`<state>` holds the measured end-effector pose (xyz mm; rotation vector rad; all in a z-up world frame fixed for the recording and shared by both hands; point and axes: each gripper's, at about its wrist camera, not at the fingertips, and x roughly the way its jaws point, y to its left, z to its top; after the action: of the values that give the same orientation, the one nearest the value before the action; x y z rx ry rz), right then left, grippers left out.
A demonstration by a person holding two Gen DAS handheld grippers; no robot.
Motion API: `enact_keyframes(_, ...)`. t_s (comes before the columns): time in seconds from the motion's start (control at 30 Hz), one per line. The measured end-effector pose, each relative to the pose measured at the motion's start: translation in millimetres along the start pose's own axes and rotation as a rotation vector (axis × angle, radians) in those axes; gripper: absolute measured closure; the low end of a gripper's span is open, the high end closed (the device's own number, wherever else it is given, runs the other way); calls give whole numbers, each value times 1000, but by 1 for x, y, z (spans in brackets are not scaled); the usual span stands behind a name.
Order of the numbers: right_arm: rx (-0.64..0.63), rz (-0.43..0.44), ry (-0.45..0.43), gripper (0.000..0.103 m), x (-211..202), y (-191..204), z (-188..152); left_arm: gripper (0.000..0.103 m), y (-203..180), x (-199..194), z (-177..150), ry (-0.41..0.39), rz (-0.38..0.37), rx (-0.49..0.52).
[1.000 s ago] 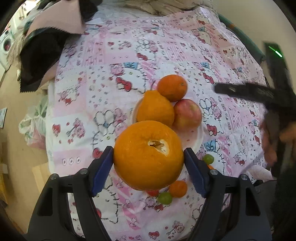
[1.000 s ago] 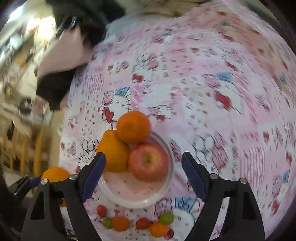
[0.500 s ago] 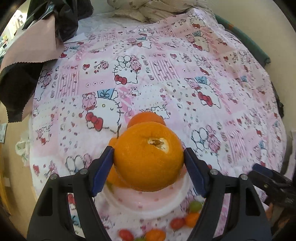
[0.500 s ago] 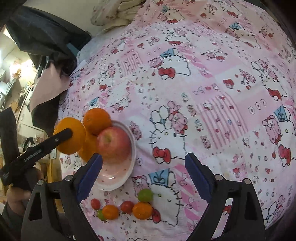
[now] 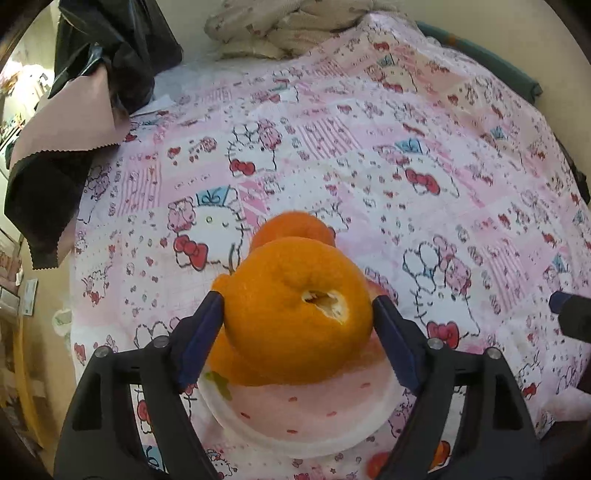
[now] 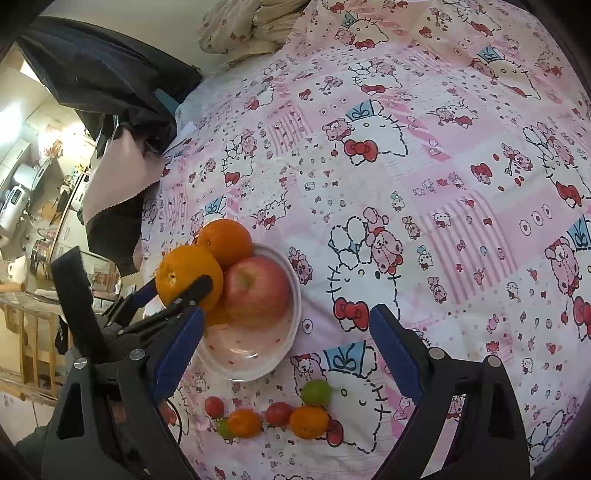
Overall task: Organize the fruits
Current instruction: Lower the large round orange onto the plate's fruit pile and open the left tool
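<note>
My left gripper [image 5: 297, 321] is shut on a large orange [image 5: 295, 314] and holds it just above the white bowl [image 5: 295, 424]. In the right wrist view the same orange [image 6: 184, 273] hangs over the left rim of the bowl [image 6: 258, 362], which holds another orange [image 6: 225, 240], a red apple [image 6: 258, 291] and a partly hidden orange fruit. My right gripper [image 6: 286, 347] is open and empty, above the cloth right of the bowl. Several small fruits [image 6: 273, 413], red, orange and green, lie in a row in front of the bowl.
A pink patterned cloth [image 6: 424, 166] covers the table. Dark and pink fabric [image 5: 62, 122] hangs over the far left edge. A bundled patterned cloth [image 5: 280, 33] lies at the back. The left table edge drops off to the room [image 6: 37, 184].
My left gripper has carried the orange forward and down, from in front of the bowl to over its left side. My right gripper has pulled back and turned right, away from the bowl.
</note>
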<state>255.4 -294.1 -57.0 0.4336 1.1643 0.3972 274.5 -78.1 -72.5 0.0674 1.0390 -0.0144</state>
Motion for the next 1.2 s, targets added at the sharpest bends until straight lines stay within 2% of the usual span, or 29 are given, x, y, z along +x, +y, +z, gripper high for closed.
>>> enact_keyframes(0.07, 0, -1, 2, 10, 0, 0, -1, 22, -4, 1, -3, 4, 10, 18)
enact_keyframes(0.33, 8, 3, 5, 10, 0, -1, 0, 20, -1, 4, -3, 53, -2, -22)
enact_keyframes(0.67, -8, 13, 7, 10, 1, 3, -1, 19, -6, -6, -10, 54, 7, 8)
enact_keyframes(0.93, -19, -12, 1, 10, 2, 3, -1, 19, 2, -28, -7, 9, 4, 2)
enact_keyframes(1.2, 2, -11, -3, 10, 0, -3, -7, 19, 43, -83, -29, -73, 3, -81)
